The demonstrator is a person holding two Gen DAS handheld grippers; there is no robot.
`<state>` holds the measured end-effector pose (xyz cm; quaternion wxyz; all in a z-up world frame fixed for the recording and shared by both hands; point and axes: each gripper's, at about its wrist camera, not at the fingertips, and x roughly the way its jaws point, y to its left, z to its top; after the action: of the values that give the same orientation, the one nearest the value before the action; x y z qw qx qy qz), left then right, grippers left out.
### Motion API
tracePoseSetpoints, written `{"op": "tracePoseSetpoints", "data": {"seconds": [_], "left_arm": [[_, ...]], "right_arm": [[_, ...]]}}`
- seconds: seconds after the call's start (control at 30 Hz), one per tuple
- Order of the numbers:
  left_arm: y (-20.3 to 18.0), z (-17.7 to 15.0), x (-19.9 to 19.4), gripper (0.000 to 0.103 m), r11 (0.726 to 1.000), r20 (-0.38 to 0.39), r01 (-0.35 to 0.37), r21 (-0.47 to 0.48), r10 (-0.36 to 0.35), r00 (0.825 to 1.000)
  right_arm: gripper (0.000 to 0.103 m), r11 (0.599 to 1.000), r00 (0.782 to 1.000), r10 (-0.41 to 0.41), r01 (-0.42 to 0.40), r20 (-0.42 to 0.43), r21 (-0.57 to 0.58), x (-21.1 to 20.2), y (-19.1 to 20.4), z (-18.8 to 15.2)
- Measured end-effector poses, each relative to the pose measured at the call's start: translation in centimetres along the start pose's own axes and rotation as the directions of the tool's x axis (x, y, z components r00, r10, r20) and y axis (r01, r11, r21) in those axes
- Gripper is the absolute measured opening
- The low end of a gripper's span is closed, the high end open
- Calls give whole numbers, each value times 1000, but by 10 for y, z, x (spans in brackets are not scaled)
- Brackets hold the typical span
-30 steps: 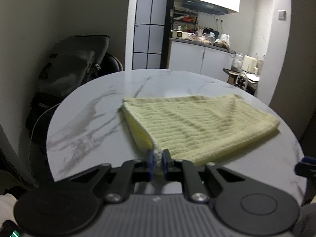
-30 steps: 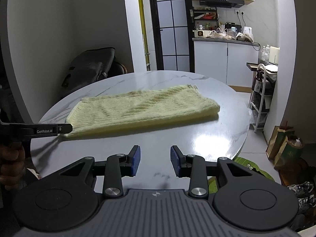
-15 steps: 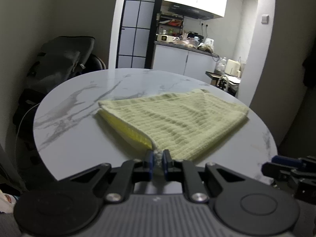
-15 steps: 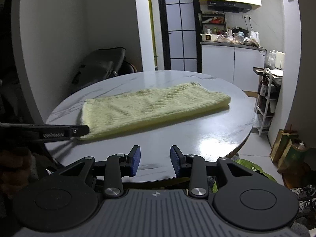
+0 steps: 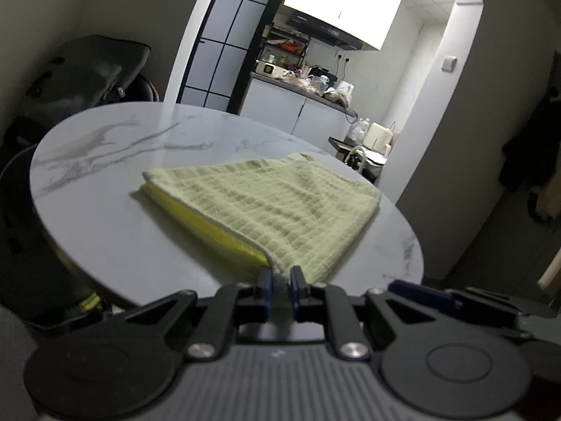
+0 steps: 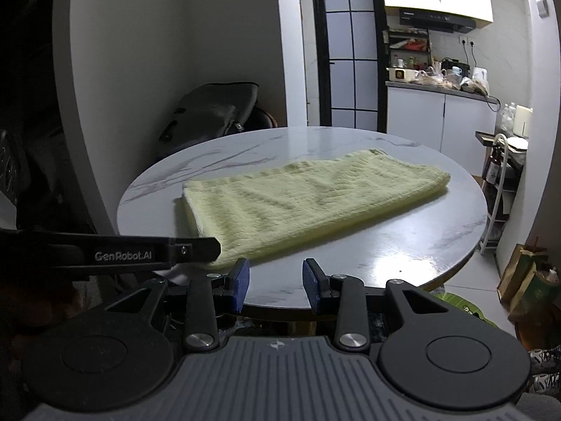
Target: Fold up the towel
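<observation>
"GenRobot.AI" on left gripper point(image 6: 214, 247) arm, pinching yellow towel point(image 6: 308, 200) corner

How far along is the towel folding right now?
One fold looks done: the yellow towel lies doubled on the round marble table, a brighter layer showing under its edge. In hand: the left gripper pinches the near corner, while the right gripper is open and empty near the table's edge. Another fold is probably left.
</observation>
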<state>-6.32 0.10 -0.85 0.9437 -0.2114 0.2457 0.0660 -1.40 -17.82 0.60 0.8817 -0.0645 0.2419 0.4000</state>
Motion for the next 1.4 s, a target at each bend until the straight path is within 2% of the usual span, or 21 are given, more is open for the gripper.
{"op": "tracePoseSetpoints", "data": {"seconds": [0.47,0.87,0.93,1.0,1.27,1.4], "left_arm": [[33,5,-21,14,999,12,-41,-14,41,999],[35,6,-28,18,998,15,-64,4,64,998],[34,6,-28,19,998,15,-66,8,66,998],[33,5,-27,22,998,16,-68,13,68,998],[22,5,-21,23,997,21,-74,38,74,997],[18,6,-18,26,995,20,-75,63,73,997]], "right_arm": [[38,996,997,72,-73,-10,-46,13,36,7],[37,995,998,58,-59,-16,-75,32,46,1],[34,993,999,52,-53,-15,-105,33,47,-1],[26,992,999,51,-53,-16,-119,32,44,-2],[10,995,998,56,-58,-25,-85,24,22,-3],[9,998,999,43,-44,-11,-48,19,11,-1]]}}
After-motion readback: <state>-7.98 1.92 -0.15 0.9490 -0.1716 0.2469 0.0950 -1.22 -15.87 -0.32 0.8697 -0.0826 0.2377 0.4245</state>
